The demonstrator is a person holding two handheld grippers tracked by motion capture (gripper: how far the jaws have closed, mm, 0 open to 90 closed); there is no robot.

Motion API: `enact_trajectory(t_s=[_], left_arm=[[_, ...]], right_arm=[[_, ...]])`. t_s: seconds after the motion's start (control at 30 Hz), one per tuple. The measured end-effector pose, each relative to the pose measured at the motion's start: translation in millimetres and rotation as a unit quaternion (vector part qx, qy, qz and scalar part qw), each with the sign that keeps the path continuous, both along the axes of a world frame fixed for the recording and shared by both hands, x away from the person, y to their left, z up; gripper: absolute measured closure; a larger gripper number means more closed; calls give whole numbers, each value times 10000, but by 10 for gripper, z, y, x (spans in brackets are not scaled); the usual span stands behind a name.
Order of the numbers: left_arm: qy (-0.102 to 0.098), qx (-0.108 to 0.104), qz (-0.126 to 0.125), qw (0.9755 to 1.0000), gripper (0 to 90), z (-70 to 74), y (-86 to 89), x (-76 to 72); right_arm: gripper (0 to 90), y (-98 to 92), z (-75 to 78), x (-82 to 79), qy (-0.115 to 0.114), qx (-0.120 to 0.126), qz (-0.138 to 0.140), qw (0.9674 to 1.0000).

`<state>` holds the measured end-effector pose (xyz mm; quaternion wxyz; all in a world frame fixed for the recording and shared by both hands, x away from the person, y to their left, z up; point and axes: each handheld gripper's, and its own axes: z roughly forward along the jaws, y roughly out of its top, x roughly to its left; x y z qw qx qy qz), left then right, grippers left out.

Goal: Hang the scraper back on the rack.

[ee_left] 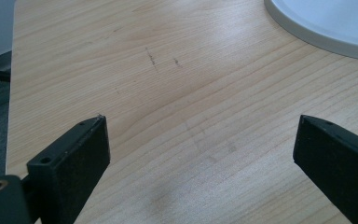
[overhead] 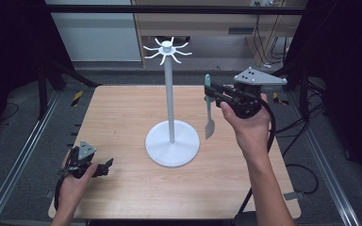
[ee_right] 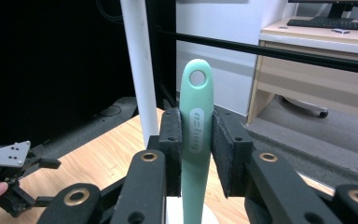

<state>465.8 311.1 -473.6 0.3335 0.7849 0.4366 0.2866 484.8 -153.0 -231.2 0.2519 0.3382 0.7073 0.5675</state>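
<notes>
Apparently "oxino"-like embossed label, blurred, on spatula (ee_right: 196,140).

A single marking is showing: an embossed oval brand stamp on the mint-green spatula handle (ee_right: 196,140), running lengthwise just below the hanging hole, which sits toward 12 o'clock on the handle. The letters are standing sideways in the right gripper view and are too soft to be read with confidence. The stamp is sitting between the jaws of the right gripper (ee_right: 196,154), which are pressing on the handle from both sides. Nothing else is carrying legible text, numbers or signs.
</notes>
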Motion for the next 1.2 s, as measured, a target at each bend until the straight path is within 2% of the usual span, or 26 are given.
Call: enact_trajectory(t_s=[0.8, 1.2], left_arm=[[9, -8, 9, 10000, 34, 1, 16, 4], [11, -3, -1, 10000, 34, 1, 13, 4]], right_arm=[[744, 340, 243, -55, -275, -39, 261, 9993], [744, 415, 351, -114, -378, -21, 307, 9988]])
